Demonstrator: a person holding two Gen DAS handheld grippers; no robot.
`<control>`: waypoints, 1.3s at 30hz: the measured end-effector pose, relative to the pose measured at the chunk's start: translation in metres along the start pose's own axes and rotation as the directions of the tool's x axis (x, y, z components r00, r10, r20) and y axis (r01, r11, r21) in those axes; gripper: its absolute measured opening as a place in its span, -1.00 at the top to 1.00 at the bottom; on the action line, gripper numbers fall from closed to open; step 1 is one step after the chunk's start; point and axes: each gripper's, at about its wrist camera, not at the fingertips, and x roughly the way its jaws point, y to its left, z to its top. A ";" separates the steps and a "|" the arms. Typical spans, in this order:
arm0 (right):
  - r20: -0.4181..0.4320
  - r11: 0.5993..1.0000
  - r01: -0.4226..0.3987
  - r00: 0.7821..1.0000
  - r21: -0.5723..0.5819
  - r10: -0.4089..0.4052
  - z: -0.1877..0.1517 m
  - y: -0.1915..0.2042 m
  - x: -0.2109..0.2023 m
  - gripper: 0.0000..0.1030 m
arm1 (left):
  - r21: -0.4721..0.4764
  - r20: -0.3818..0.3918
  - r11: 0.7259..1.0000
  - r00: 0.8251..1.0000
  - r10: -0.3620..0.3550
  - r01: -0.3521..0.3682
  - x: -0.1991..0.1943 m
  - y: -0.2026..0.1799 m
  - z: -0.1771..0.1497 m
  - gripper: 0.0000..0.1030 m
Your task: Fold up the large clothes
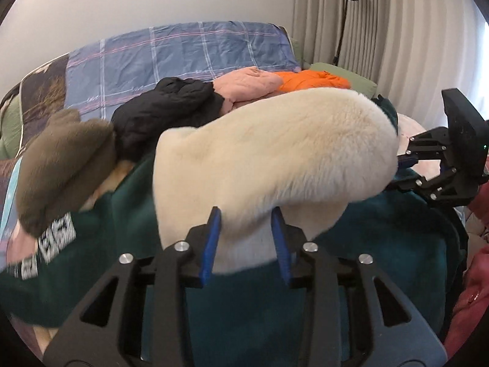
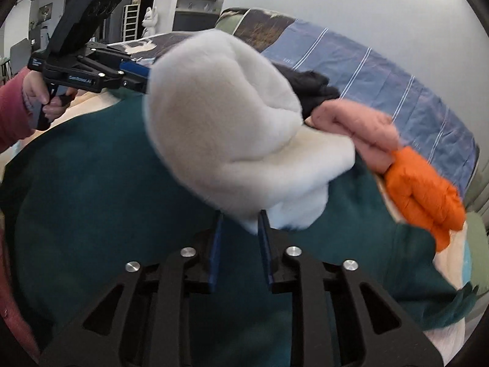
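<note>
Left hand-held gripper (image 2: 146, 81) side label, blurred, perhaps "GenRobot.AI"

Bed (image 1: 183, 52) with blue plaid cover, dark green garment (image 1: 244, 305) spread on it, folded clothes (image 1: 253, 82) behind

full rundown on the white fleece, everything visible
The white fleece is cream-white, thick and fluffy, bunched into a folded bundle. It hangs lifted over the green garment, held at two ends: the left gripper and right gripper each have blue fingers closed on an edge. Behind it lie black, pink and orange clothes.
</note>
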 end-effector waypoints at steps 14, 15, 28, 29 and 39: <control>0.149 0.625 -0.347 0.926 0.699 0.347 -0.015 -0.097 -0.010 -0.06 | -0.305 -0.169 0.935 0.956 -0.239 0.180 0.013 -0.003 -0.035 0.48; 0.146 0.706 -0.337 0.937 0.623 0.319 0.001 -0.084 -0.018 -0.09 | -0.293 -0.181 0.938 0.952 -0.245 0.186 0.018 -0.007 -0.036 0.50; 0.055 0.992 -0.061 0.997 0.115 0.055 0.107 0.004 0.023 0.73 | -0.179 -0.293 0.961 0.921 -0.257 0.212 0.088 -0.040 -0.011 0.60; 0.087 0.986 -0.068 0.995 0.150 0.056 0.114 -0.009 0.020 0.74 | -0.170 -0.300 0.966 0.924 -0.238 0.194 0.093 -0.036 -0.007 0.64; 0.135 0.971 -0.229 0.967 0.071 0.218 0.079 0.008 -0.004 0.66 | -0.222 -0.136 0.975 0.990 -0.036 0.005 0.107 0.025 0.023 0.64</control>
